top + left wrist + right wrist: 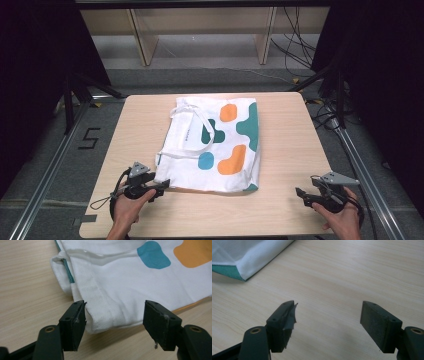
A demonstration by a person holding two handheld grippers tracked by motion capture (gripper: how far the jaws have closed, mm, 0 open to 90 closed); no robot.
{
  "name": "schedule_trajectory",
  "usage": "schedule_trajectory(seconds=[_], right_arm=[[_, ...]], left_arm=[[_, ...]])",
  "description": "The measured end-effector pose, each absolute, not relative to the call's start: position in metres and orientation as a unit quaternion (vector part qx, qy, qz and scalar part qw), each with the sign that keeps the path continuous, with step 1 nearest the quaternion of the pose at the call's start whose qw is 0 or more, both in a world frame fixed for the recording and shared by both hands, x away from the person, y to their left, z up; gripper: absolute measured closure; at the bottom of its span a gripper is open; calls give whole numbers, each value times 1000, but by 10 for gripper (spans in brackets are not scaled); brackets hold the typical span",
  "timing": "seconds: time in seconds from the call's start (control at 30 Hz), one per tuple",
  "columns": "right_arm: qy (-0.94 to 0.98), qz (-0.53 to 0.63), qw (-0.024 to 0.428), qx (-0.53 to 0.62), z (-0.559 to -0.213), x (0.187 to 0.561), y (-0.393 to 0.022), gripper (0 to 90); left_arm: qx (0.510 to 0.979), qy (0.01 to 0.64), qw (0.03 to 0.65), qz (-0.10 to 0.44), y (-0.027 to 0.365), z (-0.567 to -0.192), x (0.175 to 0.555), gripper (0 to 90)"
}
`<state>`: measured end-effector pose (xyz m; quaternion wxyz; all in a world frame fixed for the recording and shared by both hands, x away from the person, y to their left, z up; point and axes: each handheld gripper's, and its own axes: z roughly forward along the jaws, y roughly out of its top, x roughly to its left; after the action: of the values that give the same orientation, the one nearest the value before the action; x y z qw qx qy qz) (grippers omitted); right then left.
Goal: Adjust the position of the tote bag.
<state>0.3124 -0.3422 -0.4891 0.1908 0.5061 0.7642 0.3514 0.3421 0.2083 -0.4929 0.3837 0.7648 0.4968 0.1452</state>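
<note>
Tote bag (pixel 120 290): corner lay between the pads, at 12 o'clock, unpinched.
Left gripper (pixel 115 317): jaws wide apart, nothing gripped.
Right gripper (pixel 328 320): agape, empty; bag at 10 o'clock.
Printed writing: illegible.

Matt woven cloth bag (pixel 215 145) on smooth pale wood table (pixel 285 210).

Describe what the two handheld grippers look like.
Both the left gripper and the right gripper are black, each topped by a grey three-cornered plate, with a black cable trailing behind. The fingers are blocky, with worn, fraying pads and brass-coloured rivets.
</note>
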Motion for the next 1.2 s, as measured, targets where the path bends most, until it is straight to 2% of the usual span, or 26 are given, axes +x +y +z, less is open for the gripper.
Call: schedule_trajectory(seconds=[0.13, 0.23, 0.27, 0.3, 0.33, 0.37, 0.4, 0.43, 0.53, 0.63, 0.73, 0.9, 1.0, 1.03, 1.07, 1.2], right_arm=[[777, 341, 197, 491, -488, 314, -344, 292], [772, 355, 182, 495, -489, 313, -342, 291], [782, 344, 197, 481, -488, 315, -345, 292], [764, 353, 178, 509, -489, 312, -340, 292], [766, 352, 183, 506, -489, 312, -340, 291], [777, 346, 193, 490, -489, 314, -343, 297], [771, 352, 186, 496, -489, 313, -341, 304], [771, 352, 186, 496, -489, 313, -341, 304], [776, 350, 197, 486, -488, 314, -342, 311], [771, 360, 179, 494, -488, 311, -337, 339], [779, 361, 179, 480, -488, 312, -336, 358], [792, 369, 158, 460, -484, 310, -315, 390], [803, 372, 170, 434, -484, 313, -309, 393], [800, 375, 155, 442, -483, 312, -302, 393], [808, 372, 168, 425, -482, 315, -300, 393], [809, 377, 162, 420, -480, 324, -285, 390]], left_arm=[[760, 502, 388, 139, 210, -494, 342, 368], [764, 501, 379, 144, 210, -495, 342, 391], [765, 501, 378, 145, 210, -496, 342, 417], [762, 504, 380, 146, 210, -496, 341, 446], [761, 502, 384, 146, 210, -496, 340, 492], [758, 500, 392, 147, 210, -497, 339, 593], [769, 489, 389, 137, 211, -496, 338, 627], [776, 479, 386, 137, 210, -496, 336, 627], [781, 465, 397, 131, 205, -499, 334, 714], [785, 450, 408, 122, 201, -499, 330, 760], [777, 450, 428, 103, 195, -499, 326, 771], [791, 429, 429, 81, 186, -501, 317, 783], [791, 422, 438, 70, 176, -501, 312, 788], [799, 412, 432, 70, 175, -501, 311, 791], [803, 405, 432, 69, 172, -500, 310, 792], [804, 399, 437, 58, 157, -501, 303, 798]])
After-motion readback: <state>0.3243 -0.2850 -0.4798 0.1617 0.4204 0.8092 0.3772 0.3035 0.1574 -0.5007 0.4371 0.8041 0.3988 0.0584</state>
